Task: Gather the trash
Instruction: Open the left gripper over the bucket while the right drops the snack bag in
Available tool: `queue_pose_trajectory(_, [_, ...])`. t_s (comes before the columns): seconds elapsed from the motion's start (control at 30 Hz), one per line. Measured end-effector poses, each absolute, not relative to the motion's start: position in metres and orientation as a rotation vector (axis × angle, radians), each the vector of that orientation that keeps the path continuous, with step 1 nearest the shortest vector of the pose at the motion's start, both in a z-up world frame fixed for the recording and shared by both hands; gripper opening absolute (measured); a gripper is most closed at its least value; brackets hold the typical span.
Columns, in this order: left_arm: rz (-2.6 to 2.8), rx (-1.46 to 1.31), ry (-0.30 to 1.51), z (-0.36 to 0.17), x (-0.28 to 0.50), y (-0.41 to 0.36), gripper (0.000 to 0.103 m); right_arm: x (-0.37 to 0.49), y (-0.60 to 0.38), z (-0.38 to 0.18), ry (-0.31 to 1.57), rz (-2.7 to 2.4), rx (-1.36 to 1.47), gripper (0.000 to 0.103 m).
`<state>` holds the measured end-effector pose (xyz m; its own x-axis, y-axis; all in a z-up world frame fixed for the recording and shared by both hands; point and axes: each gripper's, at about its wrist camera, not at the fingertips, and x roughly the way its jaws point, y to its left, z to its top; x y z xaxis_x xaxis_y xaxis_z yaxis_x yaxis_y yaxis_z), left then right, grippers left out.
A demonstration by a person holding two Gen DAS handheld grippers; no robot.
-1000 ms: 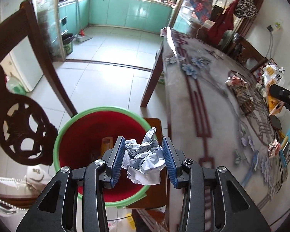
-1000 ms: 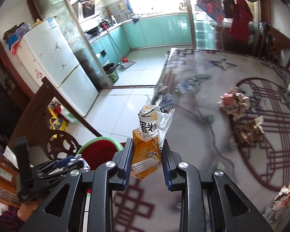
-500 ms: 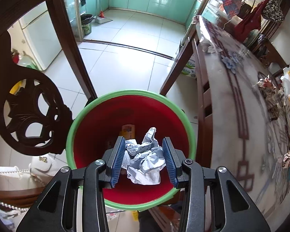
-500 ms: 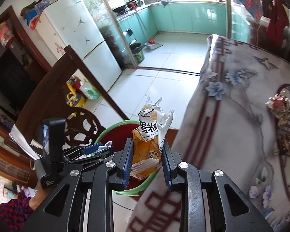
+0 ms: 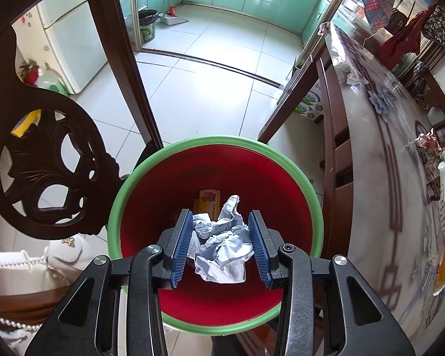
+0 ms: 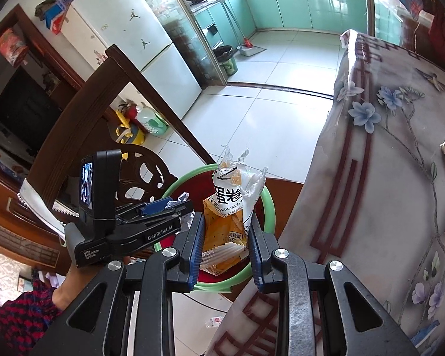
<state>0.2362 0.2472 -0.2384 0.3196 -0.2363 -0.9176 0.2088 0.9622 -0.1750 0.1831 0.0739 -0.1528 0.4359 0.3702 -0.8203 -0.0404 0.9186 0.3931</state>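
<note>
A crumpled white paper ball (image 5: pixel 222 244) sits between the blue pads of my left gripper (image 5: pixel 219 246), which is shut on it directly over the mouth of a red bin with a green rim (image 5: pixel 151 166). A small yellow wrapper (image 5: pixel 207 200) lies at the bin's bottom. My right gripper (image 6: pixel 226 244) is shut on a torn orange-and-white snack wrapper (image 6: pixel 231 204), held upright near the bin's (image 6: pixel 268 200) edge by the table corner. In the right wrist view the left gripper (image 6: pixel 170 204) shows from the side with paper in its tips.
A dark carved wooden chair (image 5: pixel 53 160) stands left of the bin, with a white beaded bag (image 5: pixel 65 246) on its seat. The flower-patterned table (image 6: pixel 385 178) runs along the right, with more crumpled trash (image 5: pixel 427 145) on it. Tiled floor (image 5: pixel 210 89) stretches toward the kitchen.
Both grippers moved toward the bin and tilted downward. The left one now hangs over the bin's middle with the paper; the right one came from above the table to the bin's edge.
</note>
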Motion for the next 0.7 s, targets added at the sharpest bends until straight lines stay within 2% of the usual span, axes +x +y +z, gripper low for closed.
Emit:
queue_pose_trajectory(0.17, [-0.296, -0.028, 1.226, -0.243, 0.242, 0.244, 0.037, 0.183, 0.073, -0.157, 1.106, 0.267, 0.354, 0.025])
queue_pose_trajectory(0.23, [-0.291, -0.034, 1.243, -0.245, 0.246, 0.243, 0.045, 0.184, 0.073, -0.157, 1.107, 0.273, 0.353, 0.025])
queue_pose_trajectory(0.37, [-0.254, -0.065, 1.239, -0.240, 0.247, 0.248, 0.055, 0.185, 0.076, -0.158, 1.109, 0.286, 0.353, 0.025])
queue_pose_trajectory(0.4, [-0.247, -0.074, 1.235, -0.238, 0.246, 0.250, 0.065, 0.185, 0.076, -0.159, 1.110, 0.288, 0.354, 0.025])
queue_pose_trajectory(0.43, [-0.240, -0.085, 1.230, -0.236, 0.246, 0.253, 0.068, 0.186, 0.076, -0.160, 1.112, 0.290, 0.354, 0.025])
queue_pose_trajectory(0.63, [-0.205, -0.114, 1.189, -0.220, 0.240, 0.266, 0.071, 0.193, 0.086, -0.166, 1.135, 0.327, 0.352, 0.030])
queue_pose_trajectory(0.7, [-0.198, -0.124, 1.181, -0.216, 0.238, 0.271, 0.072, 0.194, 0.090, -0.166, 1.126, 0.336, 0.354, 0.037])
